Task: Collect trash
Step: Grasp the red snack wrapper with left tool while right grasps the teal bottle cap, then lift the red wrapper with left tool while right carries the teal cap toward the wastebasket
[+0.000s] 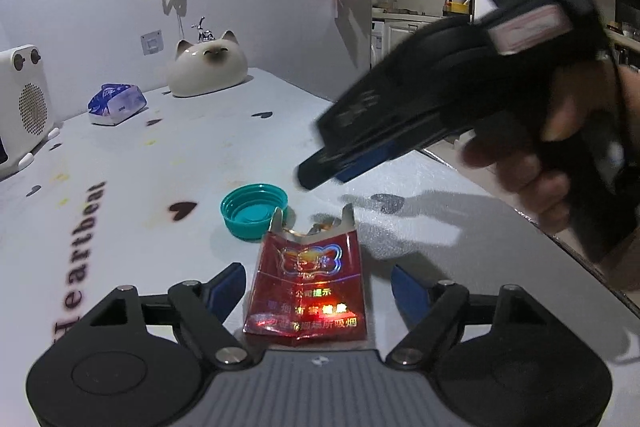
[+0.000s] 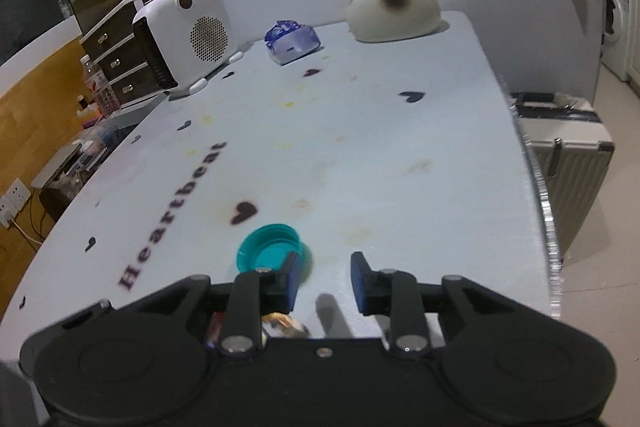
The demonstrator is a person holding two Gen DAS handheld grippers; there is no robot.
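A crumpled red cigarette pack lies on the pale table, its torn top pointing away from me. My left gripper is open, one blue pad on each side of the pack and neither touching it. A teal bottle cap rests open side up just beyond the pack. My right gripper, held by a hand, hovers above and right of the cap. In the right wrist view the right gripper is narrowly open with nothing between its fingers. The cap lies just past its left finger. The pack peeks out beneath.
At the table's far end stand a cat-shaped ceramic figure, a blue tissue pack and a white heater. The table's right edge drops off to a ribbed white case on the floor.
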